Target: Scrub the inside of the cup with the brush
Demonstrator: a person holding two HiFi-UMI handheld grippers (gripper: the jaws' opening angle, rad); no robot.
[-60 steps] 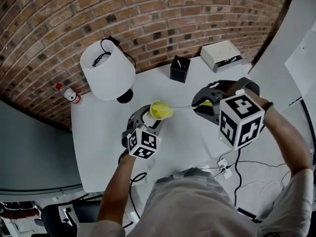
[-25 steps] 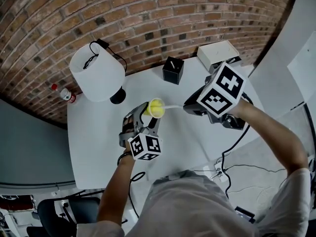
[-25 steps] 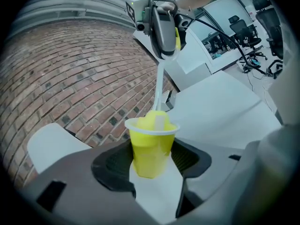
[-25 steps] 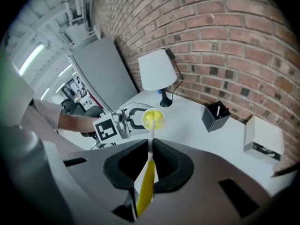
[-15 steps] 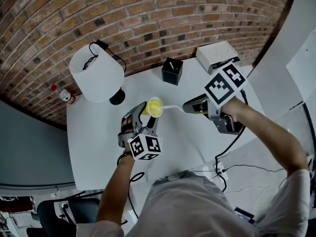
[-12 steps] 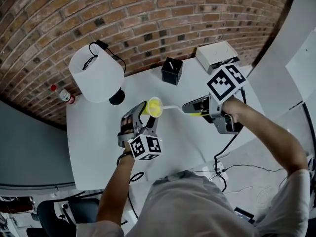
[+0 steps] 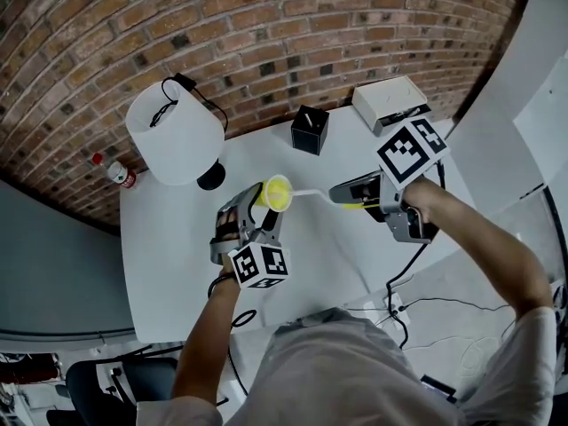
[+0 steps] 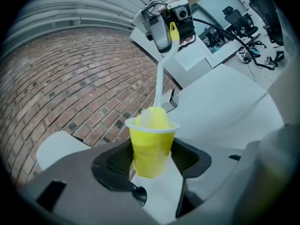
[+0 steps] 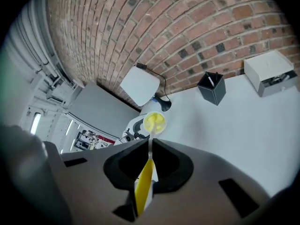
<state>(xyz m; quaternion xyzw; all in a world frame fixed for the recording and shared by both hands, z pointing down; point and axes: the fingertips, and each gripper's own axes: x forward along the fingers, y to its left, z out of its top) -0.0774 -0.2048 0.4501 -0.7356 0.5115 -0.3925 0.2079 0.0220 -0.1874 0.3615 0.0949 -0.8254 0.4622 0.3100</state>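
Observation:
My left gripper is shut on a small yellow cup, held above the white table with its mouth turned toward the right gripper. In the left gripper view the cup sits between both pads, and the pale brush head fills its mouth. My right gripper is shut on the brush's yellow handle. The thin white stem runs from it into the cup. The cup's bottom is hidden by the brush head.
A white lamp stands at the back left with a red-capped bottle beside it. A black box and a white box sit along the brick wall. Cables hang off the table's near right edge.
The right gripper has rolled about its own axis with the brush head in the cup; its marker cube swung up and to the right. The left gripper and cup stayed put.

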